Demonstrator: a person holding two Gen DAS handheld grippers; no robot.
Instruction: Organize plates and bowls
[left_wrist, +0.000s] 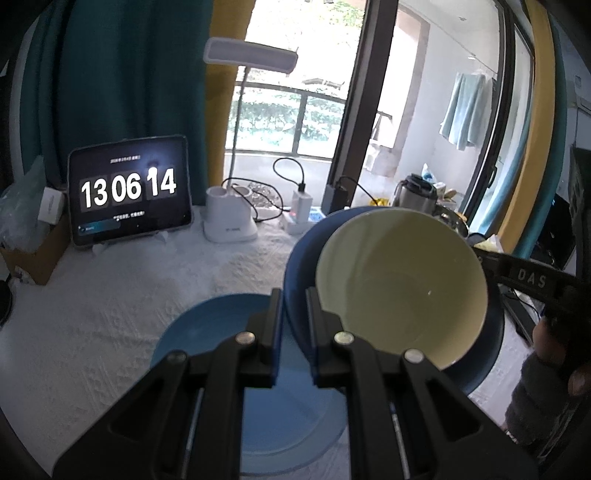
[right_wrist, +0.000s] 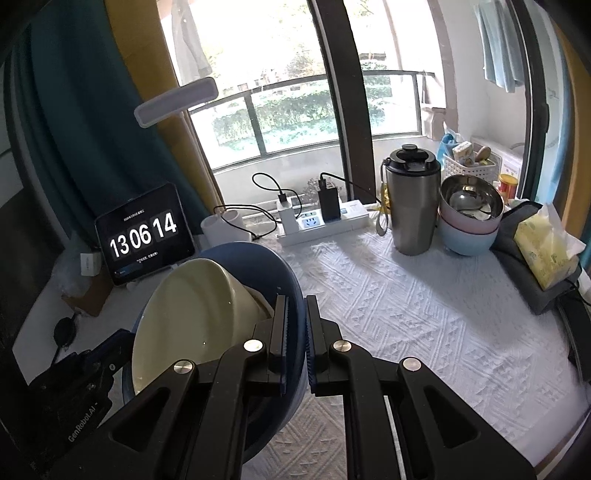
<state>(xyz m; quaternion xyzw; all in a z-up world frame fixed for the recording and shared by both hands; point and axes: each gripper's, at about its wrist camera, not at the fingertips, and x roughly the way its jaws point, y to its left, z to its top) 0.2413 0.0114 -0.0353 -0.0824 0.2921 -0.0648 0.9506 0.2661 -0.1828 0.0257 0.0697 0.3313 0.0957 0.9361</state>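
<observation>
Both hand-held grippers, left (left_wrist: 294, 295) and right (right_wrist: 296, 301), are clamped on the blue bowl's (left_wrist: 299, 258) rim, cream bowl (left_wrist: 402, 288) nested inside, mid-carry; next it probably needs lowering onto the blue plate (left_wrist: 207, 325) at 7 o'clock.

both tongs, left tongs (left_wrist: 294, 295) and right tongs (right_wrist: 296, 301), clamped shut, angled downward.
</observation>
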